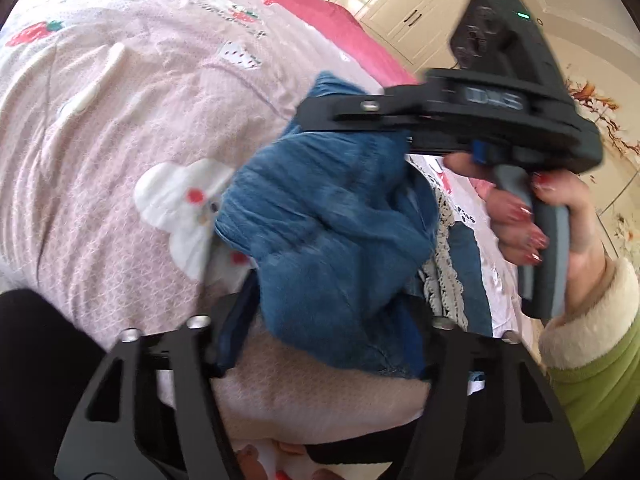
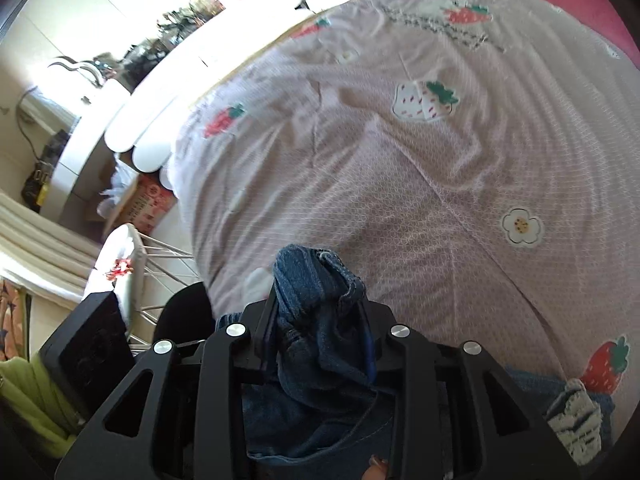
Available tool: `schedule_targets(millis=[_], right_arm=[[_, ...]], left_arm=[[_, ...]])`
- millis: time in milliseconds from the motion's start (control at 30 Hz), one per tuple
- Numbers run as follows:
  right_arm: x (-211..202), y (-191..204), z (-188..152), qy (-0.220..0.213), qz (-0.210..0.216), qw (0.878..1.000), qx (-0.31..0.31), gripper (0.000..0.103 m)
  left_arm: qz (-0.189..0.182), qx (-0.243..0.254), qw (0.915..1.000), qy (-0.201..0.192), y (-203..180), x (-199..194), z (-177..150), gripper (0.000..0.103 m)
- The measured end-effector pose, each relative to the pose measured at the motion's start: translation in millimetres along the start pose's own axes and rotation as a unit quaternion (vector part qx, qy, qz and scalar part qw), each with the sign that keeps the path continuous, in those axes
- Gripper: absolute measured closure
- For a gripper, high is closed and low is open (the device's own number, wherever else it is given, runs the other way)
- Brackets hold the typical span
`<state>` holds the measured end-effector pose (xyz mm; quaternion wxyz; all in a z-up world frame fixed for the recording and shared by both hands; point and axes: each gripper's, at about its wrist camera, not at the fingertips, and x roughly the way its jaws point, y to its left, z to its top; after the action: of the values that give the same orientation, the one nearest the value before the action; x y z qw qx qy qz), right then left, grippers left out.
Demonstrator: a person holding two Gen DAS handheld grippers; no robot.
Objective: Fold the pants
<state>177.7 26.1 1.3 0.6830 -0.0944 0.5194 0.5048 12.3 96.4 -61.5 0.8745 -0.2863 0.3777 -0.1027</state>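
The blue denim pants (image 1: 332, 240) hang bunched above the pink strawberry bedspread (image 1: 120, 120). In the left wrist view my left gripper (image 1: 324, 344) has its jaws wide apart, with the denim lying between and over them; no grip shows. The right gripper (image 1: 360, 120) comes in from the right, held by a hand with red nails (image 1: 560, 216), and pinches the top of the pants. In the right wrist view my right gripper (image 2: 320, 320) is shut on a wad of the denim (image 2: 320, 300) over the bedspread (image 2: 400, 160).
A pile of clothes with white lace trim (image 1: 444, 248) lies on the bed at the right, also in the right wrist view (image 2: 576, 424). White wardrobes (image 1: 400, 0) stand behind. The floor, a white wire rack (image 2: 132, 264) and boxes lie left of the bed.
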Motion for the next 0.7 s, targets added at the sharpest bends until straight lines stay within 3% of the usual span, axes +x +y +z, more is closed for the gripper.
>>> schedule_targets(millis=[33, 133, 400, 700], right_arm=[[-7, -1, -4, -0.008, 0.002, 1.000, 0.000, 0.073], [-28, -6, -9, -0.027, 0.005, 1.000, 0.000, 0.073], [-94, -39, -42, -0.069, 0.011, 0.997, 0.022, 0.073], [-134, -91, -103, -0.105, 0.018, 0.993, 0.058, 0.069]], left_arm=[[-0.007, 0.006, 1.0000, 0.001, -6, 3, 3, 0.074], [-0.013, 0.028, 0.9995, -0.004, -23, 4, 7, 0.086], [-0.031, 0.098, 0.9947, -0.002, -91, 13, 14, 0.087], [-0.009, 0.167, 0.9856, 0.028, -148, 58, -9, 0.087]])
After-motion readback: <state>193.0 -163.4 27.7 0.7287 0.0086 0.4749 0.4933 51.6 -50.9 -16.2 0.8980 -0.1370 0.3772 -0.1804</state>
